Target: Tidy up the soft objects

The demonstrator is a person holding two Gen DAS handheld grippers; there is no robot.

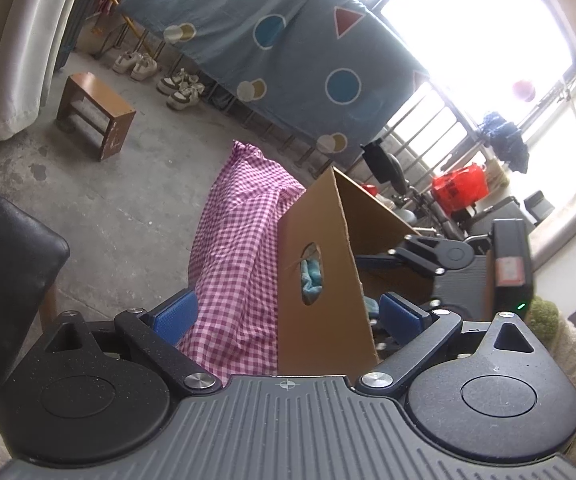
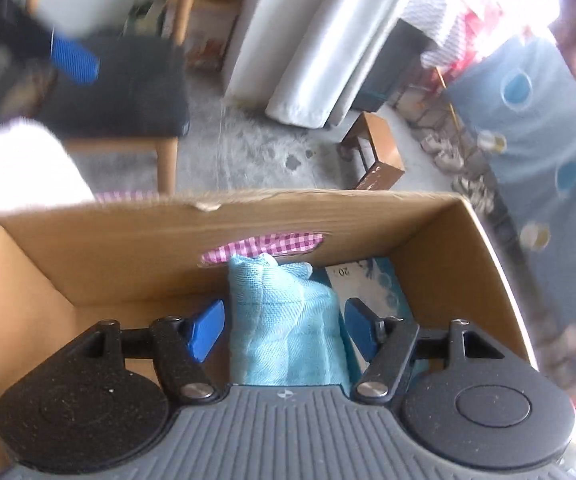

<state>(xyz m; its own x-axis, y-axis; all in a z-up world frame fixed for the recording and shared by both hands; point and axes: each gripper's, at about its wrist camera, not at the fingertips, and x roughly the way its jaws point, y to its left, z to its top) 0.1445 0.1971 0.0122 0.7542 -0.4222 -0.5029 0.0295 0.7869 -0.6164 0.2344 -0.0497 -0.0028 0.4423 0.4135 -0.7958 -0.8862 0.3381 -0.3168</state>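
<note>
The blue cloth [image 2: 288, 320] stands in the box [image 2: 128, 236], between the right gripper's [image 2: 284, 326] spread fingers, not squeezed. It could flop over or catch and lift out. The left gripper's [image 1: 288, 314] fingers gape around the box wall and could tip it.

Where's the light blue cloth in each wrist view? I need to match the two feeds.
Left wrist view: the light blue cloth shows only through the oval handle hole in the cardboard box wall, centre of frame.
Right wrist view: it lies inside the box, lower centre, between the open pads of the right gripper, untouched.
Shared landmark: the handle hole with the pink checked cloth behind that wall.
</note>
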